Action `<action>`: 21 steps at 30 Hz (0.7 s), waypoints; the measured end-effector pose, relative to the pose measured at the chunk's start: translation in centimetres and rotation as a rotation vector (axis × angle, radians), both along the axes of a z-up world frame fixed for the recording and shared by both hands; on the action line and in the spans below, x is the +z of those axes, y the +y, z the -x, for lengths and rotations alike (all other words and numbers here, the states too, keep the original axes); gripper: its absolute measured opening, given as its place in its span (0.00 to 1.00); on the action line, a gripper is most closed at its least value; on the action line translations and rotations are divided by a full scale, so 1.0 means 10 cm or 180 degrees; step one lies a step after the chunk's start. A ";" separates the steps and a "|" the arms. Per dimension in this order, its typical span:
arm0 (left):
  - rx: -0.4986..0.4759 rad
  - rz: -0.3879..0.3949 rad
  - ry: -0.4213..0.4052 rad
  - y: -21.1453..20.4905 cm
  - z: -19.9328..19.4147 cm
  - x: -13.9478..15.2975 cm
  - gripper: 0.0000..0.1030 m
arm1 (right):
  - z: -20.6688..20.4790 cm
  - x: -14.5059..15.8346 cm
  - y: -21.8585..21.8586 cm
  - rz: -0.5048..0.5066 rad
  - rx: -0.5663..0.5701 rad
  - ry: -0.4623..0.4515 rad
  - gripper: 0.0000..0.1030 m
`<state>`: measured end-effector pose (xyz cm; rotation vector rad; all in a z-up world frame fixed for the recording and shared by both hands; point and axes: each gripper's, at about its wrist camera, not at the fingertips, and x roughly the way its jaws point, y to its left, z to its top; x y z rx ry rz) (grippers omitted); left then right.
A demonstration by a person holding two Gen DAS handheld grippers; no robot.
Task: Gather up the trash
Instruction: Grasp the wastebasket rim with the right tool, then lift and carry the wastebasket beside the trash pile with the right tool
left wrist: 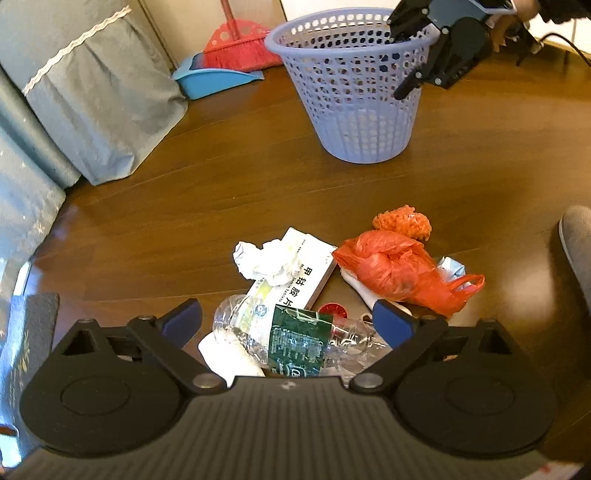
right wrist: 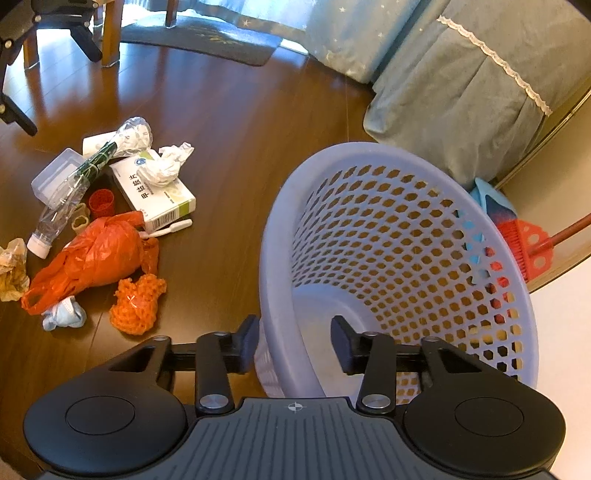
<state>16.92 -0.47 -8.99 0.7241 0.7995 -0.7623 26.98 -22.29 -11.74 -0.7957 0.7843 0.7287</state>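
Trash lies in a heap on the brown wooden floor. My left gripper hangs open just above a crushed clear bottle with a green label, one blue pad on each side and neither touching it. Past it lie a white medicine box, a crumpled tissue, an orange plastic bag and an orange mesh ball. My right gripper straddles the near rim of the lavender basket, one finger outside and one inside, with a gap still showing at the inner pad. From the left wrist view, that gripper sits at the basket top.
A bed with a teal cover stands to the left of the basket. A red broom and blue dustpan lean at the wall. A grey shoe is at the right edge. A dark mat and chair legs lie beyond the heap.
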 end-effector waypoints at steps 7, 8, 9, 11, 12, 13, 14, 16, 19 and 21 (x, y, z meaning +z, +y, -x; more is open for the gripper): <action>-0.0159 0.0006 -0.0044 -0.06 0.06 -0.05 0.94 | 0.00 -0.01 0.01 -0.0016 -0.0060 0.0070 0.17; -0.0172 0.0002 -0.0048 -0.07 0.07 -0.06 0.94 | 0.01 -0.01 0.02 -0.0010 -0.0062 0.0062 0.15; -0.0191 0.0000 -0.0052 -0.09 0.08 -0.08 0.94 | 0.01 -0.01 0.01 -0.0009 -0.0061 0.0062 0.14; -0.0233 -0.0011 -0.0060 -0.14 0.12 -0.10 0.94 | 0.05 0.00 0.02 0.0011 -0.0062 0.0029 0.12; -0.0264 -0.0024 -0.0069 -0.16 0.14 -0.10 0.94 | 0.06 0.01 0.02 0.0020 -0.0070 0.0008 0.12; -0.0303 -0.0036 -0.0081 -0.17 0.17 -0.10 0.94 | 0.09 0.01 0.02 0.0038 -0.0085 0.0001 0.12; -0.0340 -0.0050 -0.0099 -0.19 0.20 -0.10 0.94 | 0.11 0.00 0.01 0.0059 -0.0091 -0.0006 0.12; -0.0393 -0.0061 -0.0116 -0.21 0.24 -0.10 0.94 | 0.17 -0.02 0.01 0.0134 -0.0087 -0.0055 0.11; -0.0422 -0.0096 -0.0111 -0.21 0.28 -0.10 0.94 | 0.24 -0.06 0.02 0.0275 -0.0079 -0.0189 0.11; -0.0415 -0.0094 -0.0135 -0.19 0.30 -0.10 0.94 | 0.31 -0.10 0.02 0.0424 -0.0060 -0.0307 0.11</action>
